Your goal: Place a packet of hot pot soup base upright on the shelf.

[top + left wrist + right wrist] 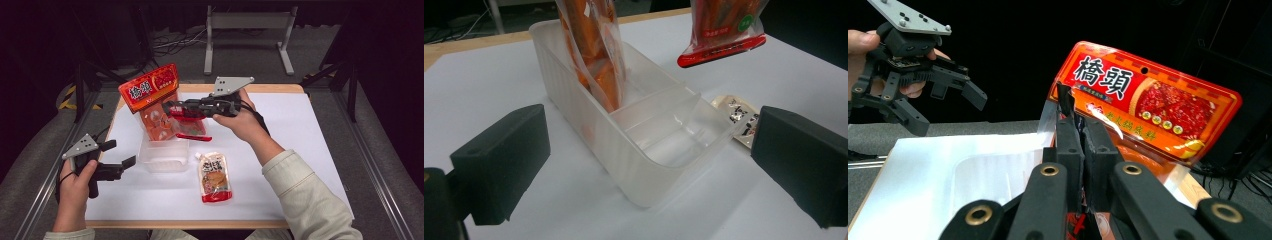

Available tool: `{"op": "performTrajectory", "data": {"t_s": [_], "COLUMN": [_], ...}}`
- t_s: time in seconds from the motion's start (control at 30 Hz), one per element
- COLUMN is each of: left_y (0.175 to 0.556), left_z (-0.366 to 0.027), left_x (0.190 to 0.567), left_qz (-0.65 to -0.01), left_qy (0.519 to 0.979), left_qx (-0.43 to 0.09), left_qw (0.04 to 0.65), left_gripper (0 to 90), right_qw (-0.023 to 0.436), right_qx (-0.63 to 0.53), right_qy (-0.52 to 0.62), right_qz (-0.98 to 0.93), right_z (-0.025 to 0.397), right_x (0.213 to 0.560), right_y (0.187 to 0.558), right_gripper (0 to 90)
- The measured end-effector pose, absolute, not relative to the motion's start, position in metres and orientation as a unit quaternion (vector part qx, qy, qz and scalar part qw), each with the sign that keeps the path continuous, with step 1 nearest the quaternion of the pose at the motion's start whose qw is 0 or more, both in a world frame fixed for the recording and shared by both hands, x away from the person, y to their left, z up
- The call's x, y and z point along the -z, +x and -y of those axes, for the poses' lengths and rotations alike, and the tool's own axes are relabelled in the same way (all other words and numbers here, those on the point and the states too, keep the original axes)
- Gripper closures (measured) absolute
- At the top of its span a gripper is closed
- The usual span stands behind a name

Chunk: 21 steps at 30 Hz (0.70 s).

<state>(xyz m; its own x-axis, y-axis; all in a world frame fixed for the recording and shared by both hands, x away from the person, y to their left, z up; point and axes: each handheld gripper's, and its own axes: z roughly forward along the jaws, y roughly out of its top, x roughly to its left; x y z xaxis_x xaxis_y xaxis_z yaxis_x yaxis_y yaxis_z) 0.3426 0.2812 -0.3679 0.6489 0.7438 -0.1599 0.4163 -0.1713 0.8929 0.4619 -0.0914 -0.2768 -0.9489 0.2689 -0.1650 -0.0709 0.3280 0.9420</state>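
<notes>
A large orange packet (149, 90) (1148, 105) with a red header stands upright in the far end of a clear divided container (162, 157) (589, 135). My right gripper (167, 107) (1077, 117) is shut on a smaller red-edged packet (192, 131) (724, 40). That packet hangs in the air just right of the orange one, above the container's far end. My left gripper (120, 152) (649, 150) is open and holds nothing. It is just left of the container and points at its near end. In the right gripper view the left gripper (948, 112) is at the upper left.
A beige and red sauce pouch (215, 177) (736, 112) lies flat on the white mat (300, 150), just right of the container. The wooden table edge (190, 225) runs along the front. A metal stand (247, 30) is on the floor beyond the table.
</notes>
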Motion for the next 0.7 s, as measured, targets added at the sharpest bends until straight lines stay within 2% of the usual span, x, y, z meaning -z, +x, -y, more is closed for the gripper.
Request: {"op": "performTrajectory", "data": {"t_s": [0.7], "left_y": [0.343], "left_z": [-0.284], "left_x": [0.368], "left_qz": [-0.388], "left_qy": [0.746], "left_qx": [-0.160], "left_qw": [0.517], "left_gripper": [3.1], "right_qw": [0.153], "right_qx": [-0.571], "right_qy": [0.032], "right_qz": [-0.806], "right_z": [0.056], "right_x": [0.294], "right_y": [0.467], "right_gripper": [87.1]}}
